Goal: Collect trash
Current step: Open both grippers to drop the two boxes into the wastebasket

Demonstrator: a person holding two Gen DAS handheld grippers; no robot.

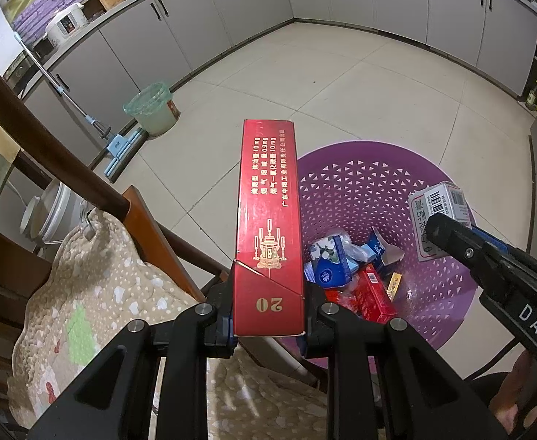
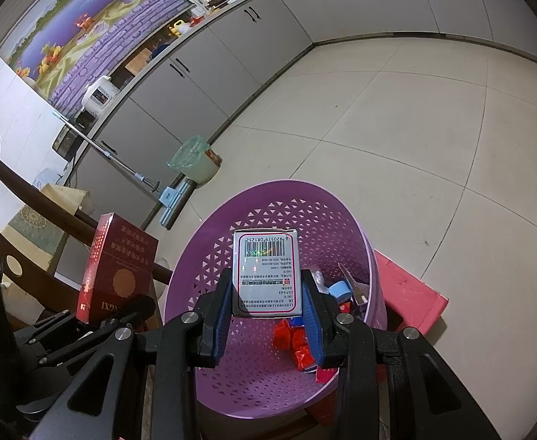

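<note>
My left gripper (image 1: 268, 315) is shut on a red cigarette box (image 1: 268, 227) with gold print, held beside the left rim of a purple perforated basket (image 1: 360, 190). The right gripper (image 2: 266, 304) is shut on a white medicine box (image 2: 266, 271) with a barcode, held over the basket (image 2: 232, 242) opening. The same white box (image 1: 437, 216) and right gripper arm show at the right of the left wrist view. The red box (image 2: 118, 271) appears at the left of the right wrist view. Several wrappers and small boxes (image 1: 353, 275) lie in the basket's bottom.
A wooden chair with a patterned cushion (image 1: 96, 286) stands left of the basket. A pink stool (image 2: 411, 293) sits under the basket. A lined bucket (image 1: 154, 108) and a flat mop (image 1: 118, 146) stand by the grey cabinets (image 1: 195, 36). Tiled floor (image 1: 378, 80) stretches beyond.
</note>
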